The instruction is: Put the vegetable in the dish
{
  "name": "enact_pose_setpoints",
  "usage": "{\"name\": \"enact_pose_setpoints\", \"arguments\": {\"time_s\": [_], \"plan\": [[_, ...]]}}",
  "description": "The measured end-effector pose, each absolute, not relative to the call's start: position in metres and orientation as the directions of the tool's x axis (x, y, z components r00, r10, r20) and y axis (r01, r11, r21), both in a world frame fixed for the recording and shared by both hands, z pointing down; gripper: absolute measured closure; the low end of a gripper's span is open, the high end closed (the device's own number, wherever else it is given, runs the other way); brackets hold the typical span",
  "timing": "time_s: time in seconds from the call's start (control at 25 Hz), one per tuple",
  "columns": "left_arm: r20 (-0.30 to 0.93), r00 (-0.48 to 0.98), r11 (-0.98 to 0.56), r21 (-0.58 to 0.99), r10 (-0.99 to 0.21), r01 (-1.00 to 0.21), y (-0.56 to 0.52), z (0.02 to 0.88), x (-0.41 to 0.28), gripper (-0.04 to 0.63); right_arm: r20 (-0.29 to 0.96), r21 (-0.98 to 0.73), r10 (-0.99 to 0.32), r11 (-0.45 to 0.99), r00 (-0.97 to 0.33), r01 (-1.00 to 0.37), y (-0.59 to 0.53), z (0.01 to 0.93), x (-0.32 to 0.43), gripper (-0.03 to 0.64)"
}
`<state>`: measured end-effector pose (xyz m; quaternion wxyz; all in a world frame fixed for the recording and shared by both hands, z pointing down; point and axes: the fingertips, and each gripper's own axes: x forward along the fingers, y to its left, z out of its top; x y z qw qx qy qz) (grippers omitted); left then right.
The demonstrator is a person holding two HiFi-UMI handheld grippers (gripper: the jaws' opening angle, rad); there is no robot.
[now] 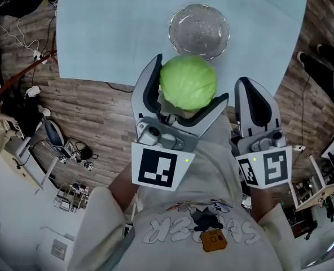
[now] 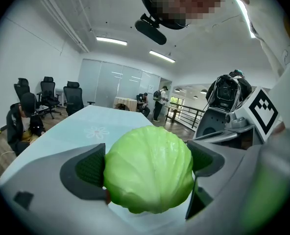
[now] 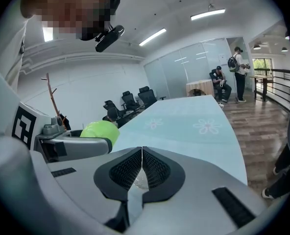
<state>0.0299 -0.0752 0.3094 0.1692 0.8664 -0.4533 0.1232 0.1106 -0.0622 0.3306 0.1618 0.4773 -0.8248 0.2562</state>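
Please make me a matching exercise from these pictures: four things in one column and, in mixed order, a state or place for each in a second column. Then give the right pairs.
Column one:
1. cabbage
2. dish
3. left claw
4. right claw

Column two:
a. shut, with nothing between the jaws
b. clear, stands empty on the table
c. green, held between two jaws
d. shut on the cabbage

Right pairs: 1-c, 2-b, 3-d, 4-a.
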Motion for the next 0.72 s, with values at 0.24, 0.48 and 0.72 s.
{"name": "enact_pose_setpoints", "arguments": {"time_s": [0.24, 0.48, 0.72], "plan": [[0.392, 0.547, -0.524, 0.176, -0.739, -0.833, -0.086, 0.337, 0.034, 0.071, 0.54, -0.289, -0.676, 0.411, -0.502, -0.865, -0.068, 0.357, 0.113, 0.594], [0.436, 0.541, -0.526, 0.167, -0.719, -0.834, -0.099, 0.361, 0.031, 0.071, 0.55, -0.3, -0.669, 0.401, -0.501, -0.865, -0.077, 0.375, 0.114, 0.594], [0.467, 0.525, -0.513, 0.166, -0.712, -0.842, -0.108, 0.384, 0.034, 0.071, 0.56, -0.326, -0.653, 0.392, -0.51, -0.86, -0.078, 0.39, 0.116, 0.594]]}}
